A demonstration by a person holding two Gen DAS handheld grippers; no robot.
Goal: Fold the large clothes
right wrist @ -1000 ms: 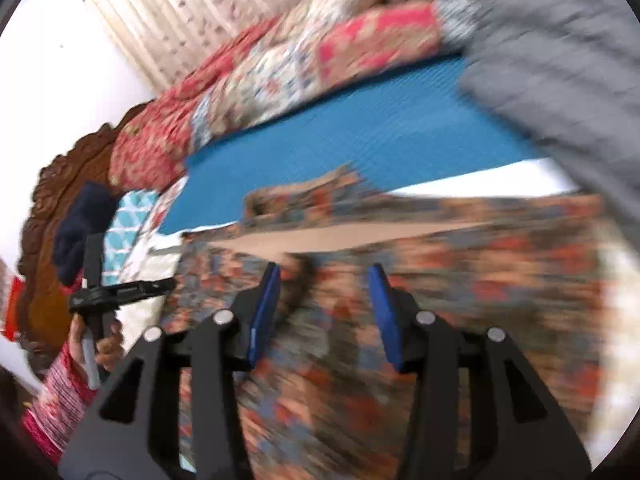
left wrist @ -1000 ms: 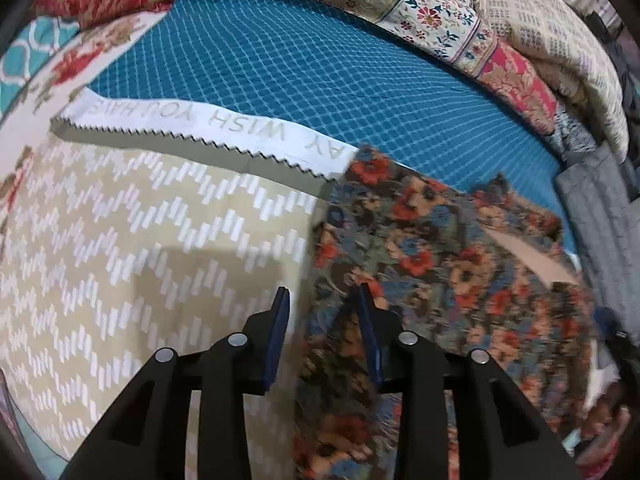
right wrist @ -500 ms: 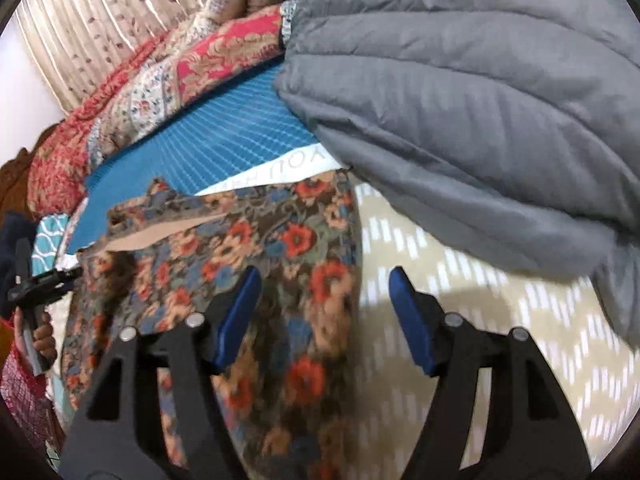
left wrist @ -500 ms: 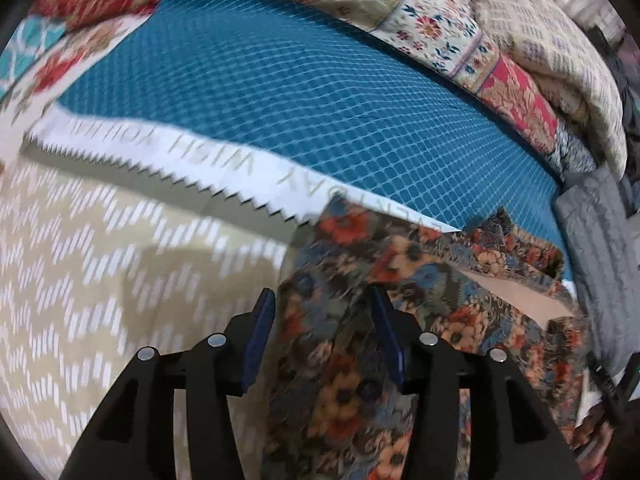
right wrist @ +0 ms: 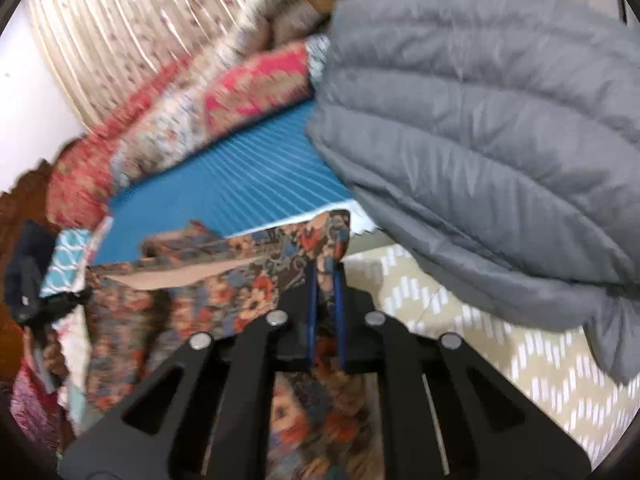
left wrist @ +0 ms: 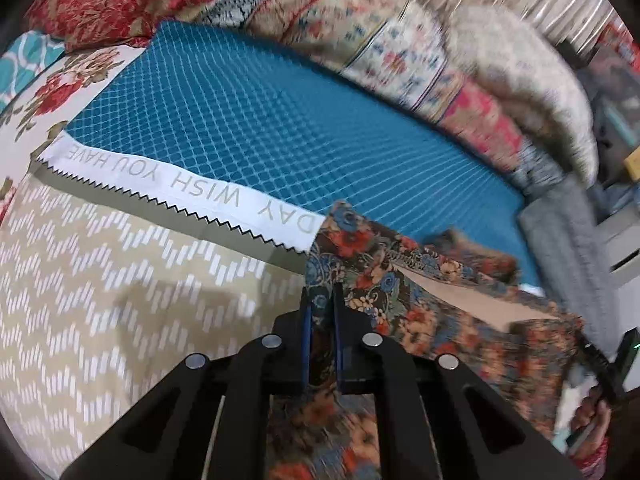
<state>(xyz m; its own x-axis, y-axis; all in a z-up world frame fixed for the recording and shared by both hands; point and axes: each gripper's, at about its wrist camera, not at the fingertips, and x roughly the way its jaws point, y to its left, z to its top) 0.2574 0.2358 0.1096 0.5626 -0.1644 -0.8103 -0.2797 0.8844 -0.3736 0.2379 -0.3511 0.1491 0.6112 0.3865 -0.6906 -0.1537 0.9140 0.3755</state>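
A floral garment (left wrist: 432, 312) in dark red, blue and orange lies on a bed with a beige zigzag sheet (left wrist: 100, 300). My left gripper (left wrist: 320, 300) is shut on the garment's left edge. In the right wrist view my right gripper (right wrist: 326, 280) is shut on the garment (right wrist: 224, 288) at its right edge. The cloth stretches between the two grippers with a pale inner band showing. The other hand and its gripper (left wrist: 608, 372) show at the right edge of the left wrist view.
A blue diamond-patterned cover (left wrist: 280, 120) with a white lettered zigzag border (left wrist: 192, 192) lies beyond the garment. Floral pillows and quilts (left wrist: 380, 48) line the back. A grey puffer jacket (right wrist: 500, 140) lies close on the right.
Both grippers were open above the garment and have closed on its edges, one at each side. The cloth now rises between the fingers.
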